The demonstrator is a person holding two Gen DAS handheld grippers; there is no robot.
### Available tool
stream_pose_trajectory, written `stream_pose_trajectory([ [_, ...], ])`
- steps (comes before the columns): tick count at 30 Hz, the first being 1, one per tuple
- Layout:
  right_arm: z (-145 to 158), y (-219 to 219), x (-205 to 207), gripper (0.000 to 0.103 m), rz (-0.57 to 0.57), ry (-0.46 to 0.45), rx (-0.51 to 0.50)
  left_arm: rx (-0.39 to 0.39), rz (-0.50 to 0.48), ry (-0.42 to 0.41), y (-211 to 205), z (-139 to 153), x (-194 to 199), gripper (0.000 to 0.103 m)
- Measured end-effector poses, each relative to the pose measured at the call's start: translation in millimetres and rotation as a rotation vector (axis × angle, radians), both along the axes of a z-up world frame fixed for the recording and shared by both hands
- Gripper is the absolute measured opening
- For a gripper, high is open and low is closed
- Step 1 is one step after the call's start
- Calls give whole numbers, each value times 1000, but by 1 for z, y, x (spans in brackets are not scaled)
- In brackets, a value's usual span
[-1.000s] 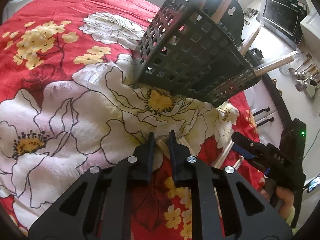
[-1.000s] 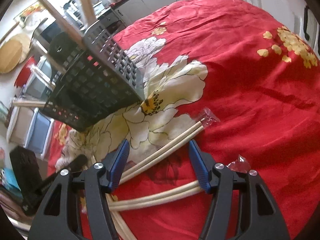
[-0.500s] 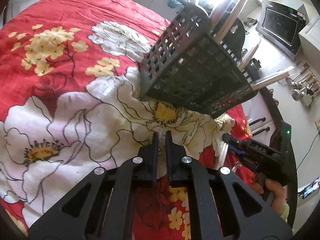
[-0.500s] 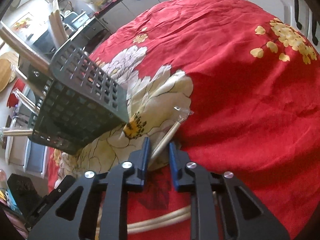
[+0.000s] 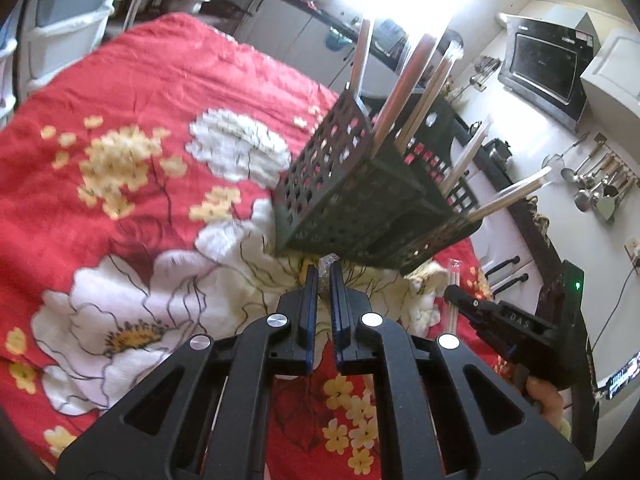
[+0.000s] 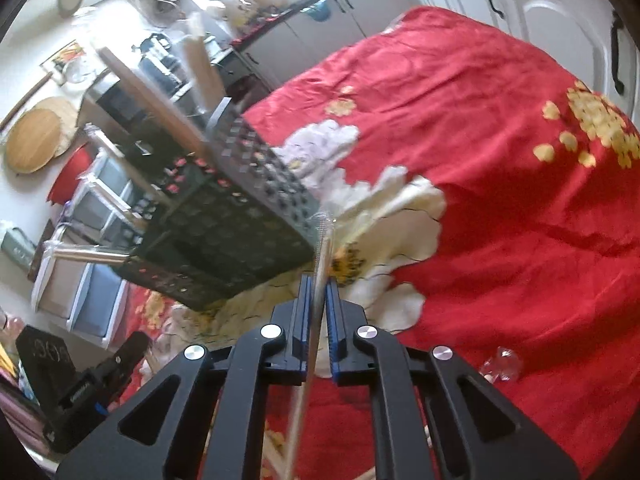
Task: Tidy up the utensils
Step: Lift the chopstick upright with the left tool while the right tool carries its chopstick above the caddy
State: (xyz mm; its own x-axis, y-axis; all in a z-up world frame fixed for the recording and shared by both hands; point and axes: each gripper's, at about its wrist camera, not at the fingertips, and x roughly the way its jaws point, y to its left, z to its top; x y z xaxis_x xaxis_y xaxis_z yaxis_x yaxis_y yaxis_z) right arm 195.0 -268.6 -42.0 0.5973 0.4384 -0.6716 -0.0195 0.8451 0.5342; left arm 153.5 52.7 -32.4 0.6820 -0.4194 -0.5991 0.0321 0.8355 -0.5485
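Note:
A black perforated utensil basket [image 5: 360, 196] stands on the red floral cloth [image 5: 160, 92] with several wrapped chopstick pairs [image 5: 424, 84] sticking out of it. My left gripper [image 5: 325, 270] is shut on a wrapped chopstick pair whose crinkled wrapper tip [image 5: 329, 259] shows between the fingers, just in front of the basket's base. My right gripper [image 6: 318, 280] is shut on another wrapped chopstick pair [image 6: 320, 264], lifted and pointing toward the basket [image 6: 224, 224]. The right gripper also shows in the left wrist view [image 5: 460, 300].
More chopsticks lie on the cloth below the right gripper [image 6: 276, 456]. A crumpled clear wrapper [image 6: 502, 364] lies at the right. Counters, a microwave [image 5: 544, 60] and hanging ladles [image 5: 600, 188] stand beyond the table edge. White cabinet doors [image 6: 560, 20] are at the far right.
The right gripper closed on a chopstick pair and lifted it off the cloth toward the basket. The left gripper rose with its pair and moved closer to the basket.

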Motion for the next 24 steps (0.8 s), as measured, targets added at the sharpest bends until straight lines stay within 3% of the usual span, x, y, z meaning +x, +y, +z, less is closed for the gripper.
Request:
stream_pose_trajectory([
  [11, 42, 23, -24, 6, 95, -109, 8, 17, 32, -108, 10, 42, -14, 2],
  [24, 87, 51, -48, 6, 192, -276, -96, 49, -6, -191, -3, 75, -24, 2],
])
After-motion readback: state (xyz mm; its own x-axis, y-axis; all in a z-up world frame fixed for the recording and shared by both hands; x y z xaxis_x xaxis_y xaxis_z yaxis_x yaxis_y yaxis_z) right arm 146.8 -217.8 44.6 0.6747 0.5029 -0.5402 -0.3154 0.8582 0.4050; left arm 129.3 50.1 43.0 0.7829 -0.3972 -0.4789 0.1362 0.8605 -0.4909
